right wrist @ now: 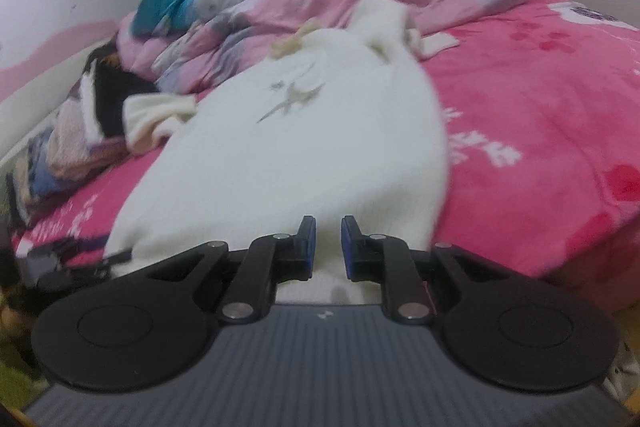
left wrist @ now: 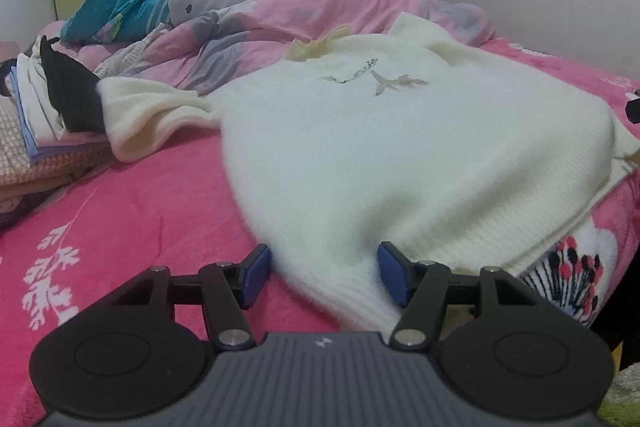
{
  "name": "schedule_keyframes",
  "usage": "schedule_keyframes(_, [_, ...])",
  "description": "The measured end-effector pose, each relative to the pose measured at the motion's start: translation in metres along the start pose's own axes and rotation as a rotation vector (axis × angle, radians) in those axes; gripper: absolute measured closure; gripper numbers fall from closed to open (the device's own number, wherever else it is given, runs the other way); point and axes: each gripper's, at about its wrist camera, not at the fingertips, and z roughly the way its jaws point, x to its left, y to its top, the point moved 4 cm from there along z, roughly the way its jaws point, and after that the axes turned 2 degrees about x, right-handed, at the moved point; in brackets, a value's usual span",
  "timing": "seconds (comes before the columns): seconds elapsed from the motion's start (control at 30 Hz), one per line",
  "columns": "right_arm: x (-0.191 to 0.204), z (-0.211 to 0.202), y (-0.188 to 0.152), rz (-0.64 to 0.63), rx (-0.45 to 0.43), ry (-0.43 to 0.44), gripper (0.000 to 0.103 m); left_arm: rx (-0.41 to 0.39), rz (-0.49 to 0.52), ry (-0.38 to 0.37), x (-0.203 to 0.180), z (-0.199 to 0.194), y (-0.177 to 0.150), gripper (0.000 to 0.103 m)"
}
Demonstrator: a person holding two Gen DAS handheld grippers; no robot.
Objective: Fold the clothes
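Left wrist: sweater (left wrist: 360,147) flat on bed (left wrist: 120,211).
Left gripper (left wrist: 324,277) spread at hem; right gripper (right wrist: 328,247) narrowed, grip unclear.

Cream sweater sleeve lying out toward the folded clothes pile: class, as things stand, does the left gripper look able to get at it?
Probably yes. The sleeve lies in the open on the pink blanket, nothing on it. The left gripper, jaws open, sits at the sweater hem, with bare blanket between.
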Motion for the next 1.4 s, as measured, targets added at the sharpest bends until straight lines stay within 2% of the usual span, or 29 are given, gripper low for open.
schedule_keyframes(0.07, [0.007, 0.005, -0.004, -0.032, 0.013, 0.000, 0.088, 0.005, 0.003, 0.006, -0.001, 0.000, 0.001, 0.042])
schedule_keyframes(0.13, [0.014, 0.004, -0.004, -0.099, 0.017, -0.036, 0.087, 0.010, 0.006, 0.012, -0.002, 0.001, 0.002, 0.042])
schedule_keyframes(0.3, [0.041, 0.008, -0.022, -0.581, 0.029, -0.168, 0.081, 0.018, 0.019, 0.024, -0.004, 0.002, 0.004, 0.042])
schedule_keyframes(0.5, [0.048, 0.034, -0.039, -0.844, 0.093, -0.176, 0.083, 0.025, 0.032, 0.037, -0.006, 0.002, 0.005, 0.042])
schedule_keyframes(0.53, [0.045, 0.036, -0.037, -0.823, 0.096, -0.166, 0.085, 0.025, 0.032, 0.039, -0.006, 0.002, 0.004, 0.041])
schedule_keyframes(0.57, [0.042, 0.036, -0.035, -0.789, 0.093, -0.156, 0.094, 0.024, 0.034, 0.040, -0.007, 0.002, 0.004, 0.041])
schedule_keyframes(0.63, [0.036, 0.031, -0.029, -0.734, 0.076, -0.153, 0.101, 0.025, 0.036, 0.041, -0.007, 0.001, 0.004, 0.041])
schedule_keyframes(0.77, [0.022, 0.007, -0.022, -0.617, 0.019, -0.149, 0.102, 0.027, 0.042, 0.043, -0.007, 0.002, 0.005, 0.041])
schedule_keyframes(1.03, [0.007, 0.018, -0.034, -0.590, 0.075, -0.136, 0.101, 0.026, 0.054, 0.044, -0.008, 0.002, 0.005, 0.042])
schedule_keyframes(1.17, [0.001, 0.002, -0.028, -0.532, 0.086, -0.123, 0.100, 0.020, 0.058, 0.046, -0.008, 0.002, 0.005, 0.042])
schedule_keyframes(1.3, [-0.011, -0.022, -0.011, -0.407, 0.038, -0.097, 0.099, 0.015, 0.063, 0.042, -0.008, 0.002, 0.004, 0.042])
schedule_keyframes(1.4, [-0.009, -0.016, 0.005, -0.329, 0.002, -0.044, 0.099, 0.010, 0.062, 0.039, -0.008, 0.002, 0.004, 0.042])
